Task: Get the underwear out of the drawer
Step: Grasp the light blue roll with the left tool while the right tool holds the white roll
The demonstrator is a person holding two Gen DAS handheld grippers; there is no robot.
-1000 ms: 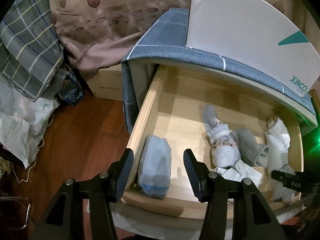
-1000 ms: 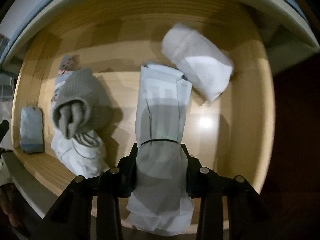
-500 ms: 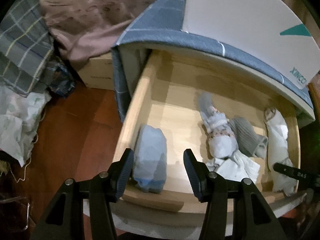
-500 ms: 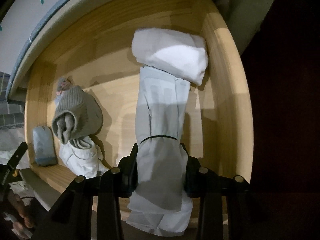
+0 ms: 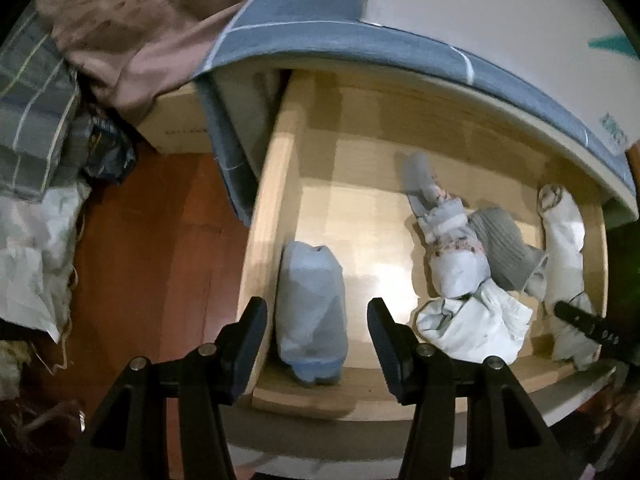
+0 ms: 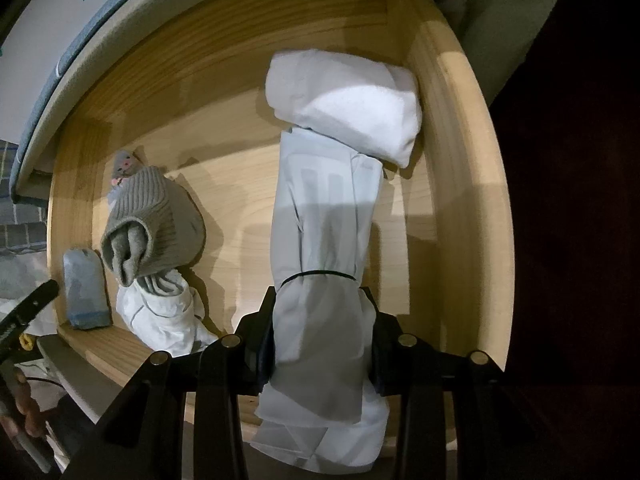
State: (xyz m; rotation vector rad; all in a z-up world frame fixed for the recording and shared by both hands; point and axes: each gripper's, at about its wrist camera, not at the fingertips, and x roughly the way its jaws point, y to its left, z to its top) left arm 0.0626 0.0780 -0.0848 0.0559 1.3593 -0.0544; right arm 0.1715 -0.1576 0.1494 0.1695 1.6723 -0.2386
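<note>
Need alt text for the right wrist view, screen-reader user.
The right gripper is shut on a long white rolled garment bound by a thin black band, above an open wooden drawer. A white roll lies beyond it; a grey knit bundle and pale blue roll lie left.

- drawer (image 5: 276, 184): pale, light-grained wood.
- rolled underwear (image 6: 324, 240): pale grey-white with faint stripe print, bound by a thin black band.
- folded bundle (image 5: 310, 312): light blue with a deeper blue edge.
- ribbed sock roll (image 6: 156, 216): grey-beige.
- floor (image 5: 160, 240): reddish-brown wood.
- cloth (image 5: 320, 36) above the drawer: slate blue with thin white check lines.
- both hand-held grippers (image 5: 316, 336) (image 6: 320, 344): black.
</note>
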